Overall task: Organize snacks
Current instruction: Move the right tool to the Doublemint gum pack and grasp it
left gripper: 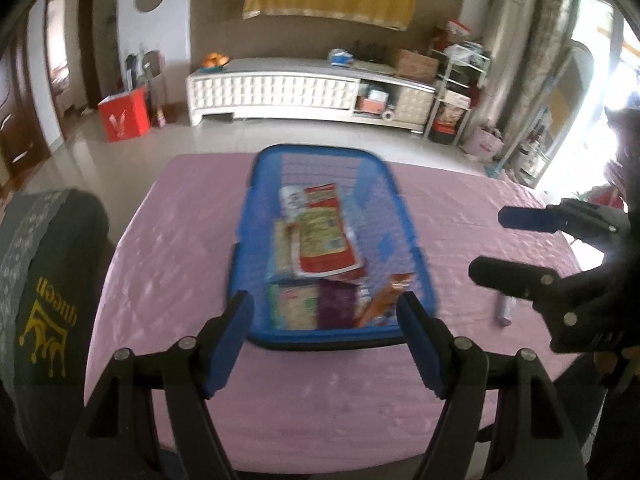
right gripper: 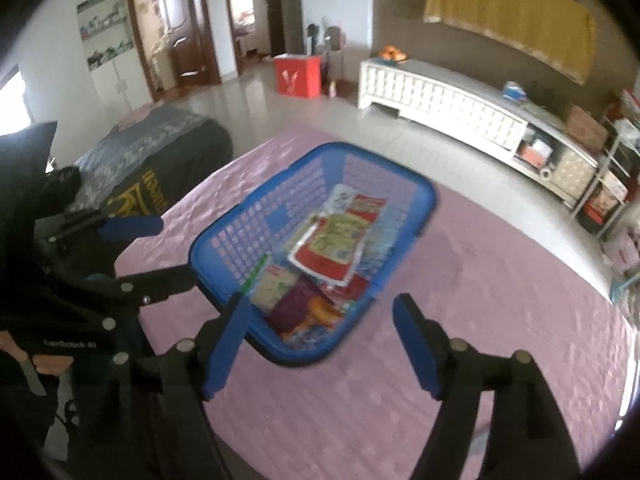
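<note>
A blue mesh basket (left gripper: 320,151) (right gripper: 430,196) stands on the pink tablecloth (left gripper: 180,240) (right gripper: 460,300). Inside lie several snack packets: a red and yellow packet (left gripper: 324,236) (right gripper: 336,244) on top, a purple packet (left gripper: 338,300) (right gripper: 294,306), an orange packet (left gripper: 384,296) (right gripper: 320,312) and a pale green packet (left gripper: 294,304) (right gripper: 276,284). My left gripper (left gripper: 324,320) (right gripper: 172,248) hangs open above the basket's near end, nothing between its fingers. My right gripper (left gripper: 490,242) (right gripper: 320,308) is open and empty, just right of the basket.
A small grey stick-shaped item (left gripper: 505,312) lies on the cloth to the right of the basket. A chair with a dark "queen" cover (left gripper: 44,280) (right gripper: 160,152) stands at the table's left side. Beyond the table are a white low cabinet (left gripper: 280,92) and a red box (left gripper: 124,116).
</note>
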A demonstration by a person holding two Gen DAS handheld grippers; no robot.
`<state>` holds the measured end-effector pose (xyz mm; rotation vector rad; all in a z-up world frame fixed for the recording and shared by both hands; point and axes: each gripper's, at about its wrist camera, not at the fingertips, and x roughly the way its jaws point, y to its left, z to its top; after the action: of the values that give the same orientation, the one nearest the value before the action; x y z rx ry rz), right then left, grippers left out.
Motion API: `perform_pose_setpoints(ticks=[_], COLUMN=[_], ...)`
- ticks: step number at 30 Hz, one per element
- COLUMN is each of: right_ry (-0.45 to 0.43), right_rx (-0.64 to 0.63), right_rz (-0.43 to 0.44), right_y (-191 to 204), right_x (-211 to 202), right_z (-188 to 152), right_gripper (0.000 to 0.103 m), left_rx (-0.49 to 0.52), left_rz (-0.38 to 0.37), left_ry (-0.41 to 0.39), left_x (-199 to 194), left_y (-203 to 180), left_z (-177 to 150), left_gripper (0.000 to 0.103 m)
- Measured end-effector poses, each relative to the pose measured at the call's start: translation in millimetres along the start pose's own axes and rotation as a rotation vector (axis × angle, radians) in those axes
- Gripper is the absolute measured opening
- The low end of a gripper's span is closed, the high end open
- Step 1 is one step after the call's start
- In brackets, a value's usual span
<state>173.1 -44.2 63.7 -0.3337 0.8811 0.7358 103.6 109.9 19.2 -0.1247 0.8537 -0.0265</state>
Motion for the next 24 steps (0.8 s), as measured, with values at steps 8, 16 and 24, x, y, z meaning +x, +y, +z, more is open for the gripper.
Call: perform_pose_setpoints(ticks=[8,16,24], right_ry=[-0.028,0.002,0.079], right_rx=[0.113,0.246,0.389], right_rz=[-0.099,-0.156,-0.168], right_y=[-42,-86,-123], right_x=[-43,-50,-31], right_z=[-31,-74,-119], right_gripper=[0.081,0.082,0.082], left_rx=[0.102,0.179,0.213], left_rz=[-0.082,-0.126,-0.157], left_ry=[-0.023,0.030,0.107], left_x=[6,40,81], left_y=[-69,-131,-170], left_z=[13,4,-11], left_gripper=[0.072,0.072,0.074])
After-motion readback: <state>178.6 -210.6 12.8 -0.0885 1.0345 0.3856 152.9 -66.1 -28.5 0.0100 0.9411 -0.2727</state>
